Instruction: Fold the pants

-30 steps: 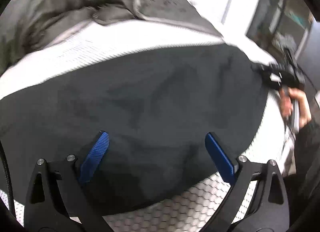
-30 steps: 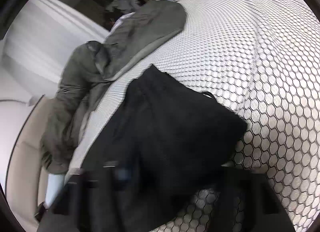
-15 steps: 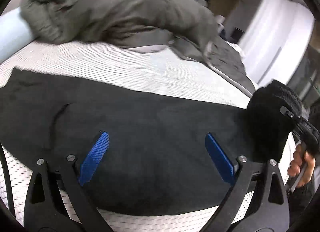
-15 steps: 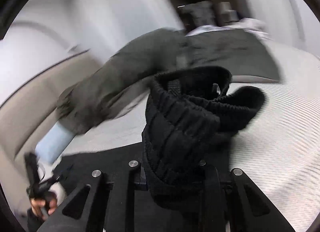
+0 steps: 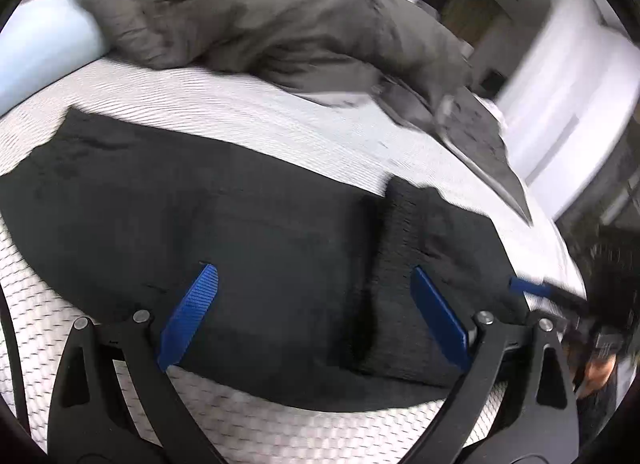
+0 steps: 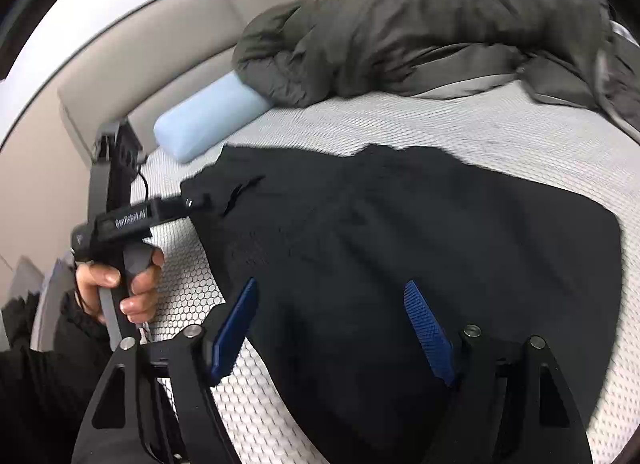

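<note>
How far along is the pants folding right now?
Done: the ribbed cuff end lies folded over the black pants on the mattress. In hand: nothing; the right tool is opening and empty, the left tool open. Left: likely another fold.

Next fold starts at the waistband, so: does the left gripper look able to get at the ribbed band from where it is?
Probably yes. The left gripper is open above the pants, the ribbed band lies on top just ahead, uncovered.

The mattress (image 6: 460, 135) (honeycomb weave) carries black pants (image 6: 400, 244), grey duvet (image 6: 420, 23), blue pillow (image 6: 204, 119).
</note>
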`<state>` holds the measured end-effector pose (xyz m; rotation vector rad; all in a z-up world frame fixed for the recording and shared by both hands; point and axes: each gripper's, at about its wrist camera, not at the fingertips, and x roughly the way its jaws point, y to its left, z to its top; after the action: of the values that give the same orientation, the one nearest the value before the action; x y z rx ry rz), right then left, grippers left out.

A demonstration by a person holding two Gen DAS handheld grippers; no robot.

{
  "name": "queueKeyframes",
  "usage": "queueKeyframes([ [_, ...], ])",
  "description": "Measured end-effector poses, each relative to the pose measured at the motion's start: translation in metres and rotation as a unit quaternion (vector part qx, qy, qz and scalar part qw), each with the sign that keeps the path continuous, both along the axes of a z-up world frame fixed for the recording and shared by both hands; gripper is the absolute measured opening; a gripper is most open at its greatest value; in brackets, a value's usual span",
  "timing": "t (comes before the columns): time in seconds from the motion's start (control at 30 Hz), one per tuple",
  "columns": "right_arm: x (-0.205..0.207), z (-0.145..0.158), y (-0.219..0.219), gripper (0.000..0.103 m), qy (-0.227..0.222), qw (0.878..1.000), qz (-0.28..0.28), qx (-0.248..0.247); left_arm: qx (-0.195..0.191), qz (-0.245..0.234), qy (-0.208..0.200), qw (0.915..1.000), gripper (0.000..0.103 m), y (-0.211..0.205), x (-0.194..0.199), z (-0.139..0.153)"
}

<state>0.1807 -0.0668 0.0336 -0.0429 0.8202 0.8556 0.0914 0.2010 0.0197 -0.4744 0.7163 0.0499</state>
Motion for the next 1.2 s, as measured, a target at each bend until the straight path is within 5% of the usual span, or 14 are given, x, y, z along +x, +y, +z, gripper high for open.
queueKeyframes([
  [0.17, 0.005, 0.005, -0.065, 0.079, 0.003, 0.996, -0.085, -0.002, 0.095, -0.095, 0.057, 0.9893, 0.089, -0.064, 0.023, -0.017],
  [0.33, 0.006, -0.009, -0.124, 0.078, 0.041, 0.987, -0.157, -0.012, 0.06, -0.13, 0.057, 0.9881, 0.054, -0.071, 0.022, -0.021],
  [0.53, -0.007, -0.017, -0.18, 0.078, 0.065, 0.983, -0.173, 0.005, 0.098, -0.127, 0.061, 0.9853, 0.054, -0.083, 0.025, -0.017],
  [0.67, -0.021, -0.026, -0.181, 0.069, 0.097, 0.986, -0.136, 0.022, 0.131, -0.096, 0.021, 0.9864, 0.057, -0.099, 0.02, 0.014],
  [0.77, -0.029, -0.035, -0.171, 0.059, 0.114, 0.988, -0.106, 0.02, 0.124, -0.093, -0.019, 0.9876, 0.075, -0.113, 0.021, 0.034],
  [0.87, -0.03, -0.05, -0.159, 0.055, 0.137, 0.986, -0.099, 0.008, 0.114, -0.121, -0.031, 0.9855, 0.079, -0.144, 0.033, 0.04],
  [1.03, -0.032, -0.06, -0.163, 0.052, 0.161, 0.978, -0.118, 0.054, 0.095, -0.206, 0.012, 0.9739, 0.079, -0.231, 0.07, 0.016],
  [1.2, -0.03, -0.068, -0.169, 0.016, 0.172, 0.973, -0.138, 0.074, 0.108, -0.227, 0.037, 0.9672, 0.079, -0.278, 0.089, 0.002],
])
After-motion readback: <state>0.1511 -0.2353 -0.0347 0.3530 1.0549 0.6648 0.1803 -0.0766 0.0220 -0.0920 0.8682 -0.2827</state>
